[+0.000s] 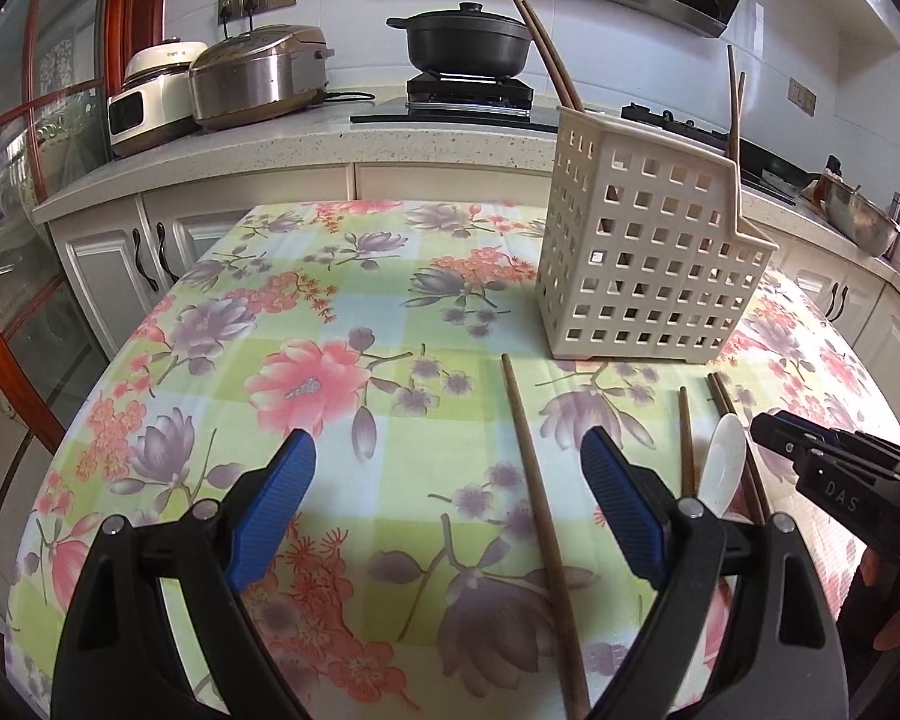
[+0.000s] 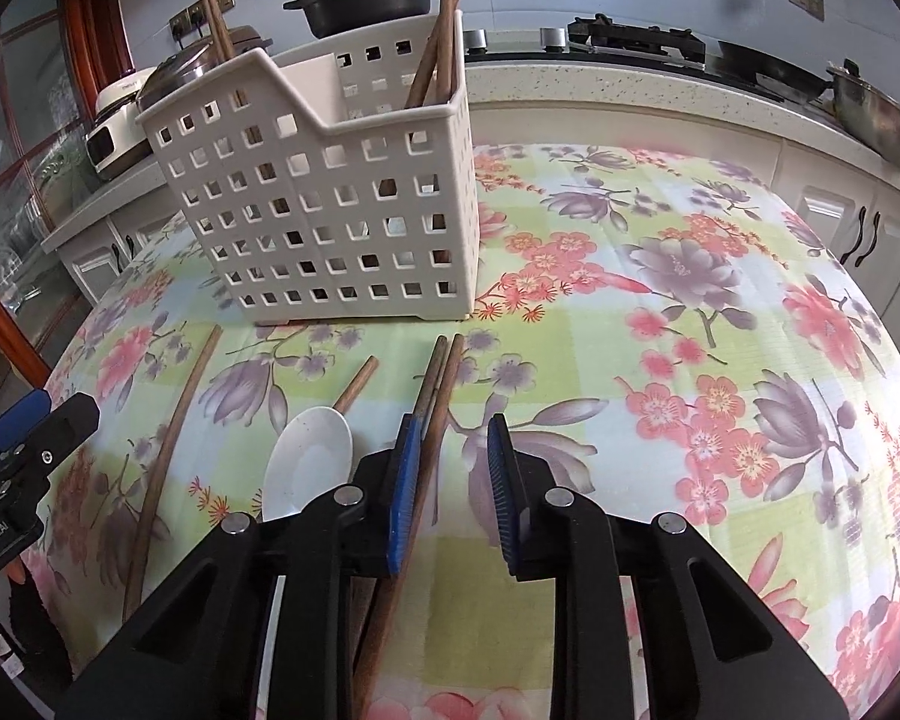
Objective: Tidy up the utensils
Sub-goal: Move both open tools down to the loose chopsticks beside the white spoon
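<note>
**Two tools low over loose utensils, front of tabletop**

Left tool [image 1: 447, 441]: fingers spread wide, pinching nothing, hovering over the floral-cloth tabletop [image 1: 330, 312] toward its near edge. One long brown chopstick [image 1: 540, 516] lies flat below the gap, closer to the tool's right finger, running from the near edge toward the basket. Right of it is a second single chopstick [image 1: 685, 444], with the white spoon [image 1: 723, 462] just beside it, bowl up. Next right is a pair of chopsticks [image 2: 435, 396], side by side and touching. Right tool [image 2: 453, 423]: jaws drawn narrow but not pressed together; the pair lies in the gap against the left pad, and the right pad stands clear of it. Whether the pair is off the cloth, cannot tell.

Cream perforated basket [image 1: 648, 264] stands upright behind the loose utensils, toward the far right. Upright chopsticks sit in its left end [image 1: 546, 54] and its right end [image 1: 733, 108].
</note>
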The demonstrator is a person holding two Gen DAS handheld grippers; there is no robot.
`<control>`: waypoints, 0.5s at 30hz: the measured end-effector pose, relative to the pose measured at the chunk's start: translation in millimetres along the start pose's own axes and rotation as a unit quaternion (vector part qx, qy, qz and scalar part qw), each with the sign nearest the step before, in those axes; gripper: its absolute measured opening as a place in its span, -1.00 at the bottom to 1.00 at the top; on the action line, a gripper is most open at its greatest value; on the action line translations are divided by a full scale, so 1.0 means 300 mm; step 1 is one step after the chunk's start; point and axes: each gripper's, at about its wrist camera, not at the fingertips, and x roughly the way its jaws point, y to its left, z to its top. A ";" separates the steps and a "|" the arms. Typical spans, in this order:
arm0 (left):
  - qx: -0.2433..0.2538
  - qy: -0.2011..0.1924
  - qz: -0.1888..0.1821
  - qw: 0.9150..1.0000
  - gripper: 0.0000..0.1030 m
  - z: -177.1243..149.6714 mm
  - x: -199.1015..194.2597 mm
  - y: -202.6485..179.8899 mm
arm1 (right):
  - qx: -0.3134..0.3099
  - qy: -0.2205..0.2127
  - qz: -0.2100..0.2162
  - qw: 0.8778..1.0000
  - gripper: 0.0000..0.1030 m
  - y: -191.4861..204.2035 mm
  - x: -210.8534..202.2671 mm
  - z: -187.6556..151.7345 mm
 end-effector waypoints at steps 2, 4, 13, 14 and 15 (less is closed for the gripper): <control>-0.001 0.000 0.000 1.000 0.69 -0.002 0.000 0.002 | -0.003 0.007 -0.005 1.000 -0.57 0.007 0.008 -0.001; -0.001 0.003 -0.001 1.000 0.69 -0.002 0.002 0.004 | -0.007 0.013 -0.012 1.000 -0.60 0.014 0.015 -0.001; -0.003 0.025 -0.012 1.000 0.67 -0.005 0.023 -0.006 | -0.036 0.027 -0.033 0.998 -0.62 0.048 0.041 -0.005; 0.000 0.028 -0.012 1.000 0.67 -0.004 0.027 -0.011 | -0.036 0.027 -0.033 0.998 -0.63 0.047 0.041 -0.005; 0.002 0.031 -0.013 0.999 0.65 -0.004 0.030 -0.015 | -0.033 0.027 -0.032 0.999 -0.68 0.042 0.040 -0.005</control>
